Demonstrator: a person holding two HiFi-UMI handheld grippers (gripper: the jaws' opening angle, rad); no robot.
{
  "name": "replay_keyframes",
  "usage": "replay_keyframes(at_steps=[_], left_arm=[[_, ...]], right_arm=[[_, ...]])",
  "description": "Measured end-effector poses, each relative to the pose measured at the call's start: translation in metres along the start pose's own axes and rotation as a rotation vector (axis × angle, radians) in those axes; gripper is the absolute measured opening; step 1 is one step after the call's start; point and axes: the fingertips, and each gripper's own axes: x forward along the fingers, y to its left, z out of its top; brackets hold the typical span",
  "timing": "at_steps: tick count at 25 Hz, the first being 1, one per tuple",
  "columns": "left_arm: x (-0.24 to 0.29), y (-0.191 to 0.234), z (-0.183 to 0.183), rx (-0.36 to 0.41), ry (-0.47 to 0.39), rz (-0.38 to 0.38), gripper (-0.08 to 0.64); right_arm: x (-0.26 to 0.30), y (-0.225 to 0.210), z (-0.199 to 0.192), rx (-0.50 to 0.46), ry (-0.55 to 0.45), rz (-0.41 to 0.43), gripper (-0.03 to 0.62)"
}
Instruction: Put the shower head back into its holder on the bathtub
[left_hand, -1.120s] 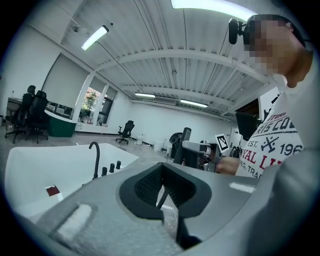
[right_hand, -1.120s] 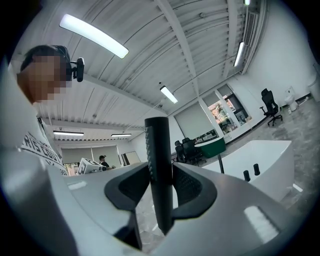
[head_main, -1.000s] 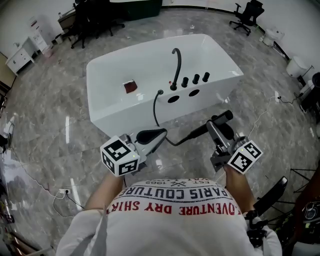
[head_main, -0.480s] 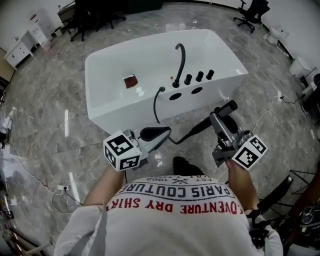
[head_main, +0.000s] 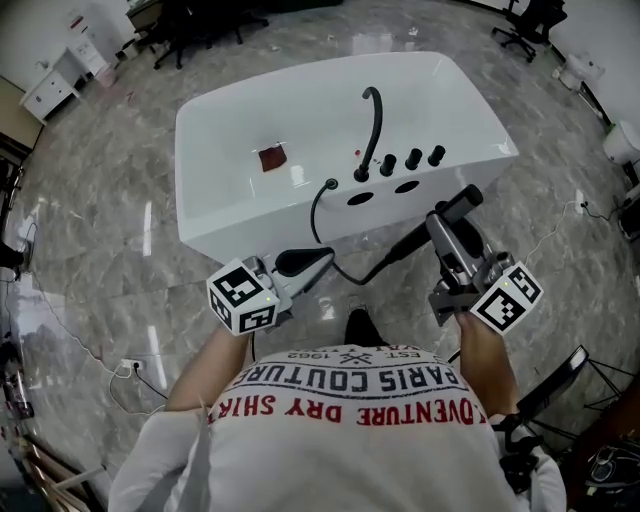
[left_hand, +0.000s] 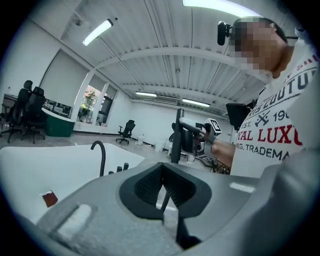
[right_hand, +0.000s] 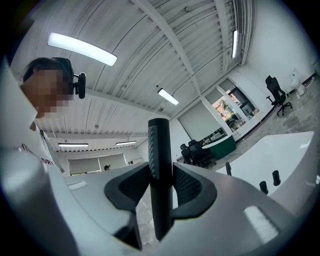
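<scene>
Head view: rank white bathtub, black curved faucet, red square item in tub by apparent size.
1. White bathtub
2. Black curved faucet, long but thin
3. Red square item

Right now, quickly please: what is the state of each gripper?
Left gripper: fingers closed, pinching the thin hose.
Right gripper: fingers closed on the shower head, held by its handle.

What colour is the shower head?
The shower head is black; the right gripper view shows it best.
</scene>
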Motion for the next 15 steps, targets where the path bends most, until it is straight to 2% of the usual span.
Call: replay_keyframes(at_steps=[7,11,15], left_arm=[[0.032,0.061,-0.031,0.029,0.108,0.109,0.002],[0.050,0.093,-0.048,-0.020,0.148,0.176,0.002],[0.065,0.097,-0.071,-0.080,0.150,0.156,0.002]], right_arm=[[0.041,-0.045,0.011,0.017,0.009,0.034,0.141],[0.064,-0.067,0.022,0.042,0.004,0.032,0.141],[0.077,-0.071,0.031,0.042,0.007,0.050,0.141]])
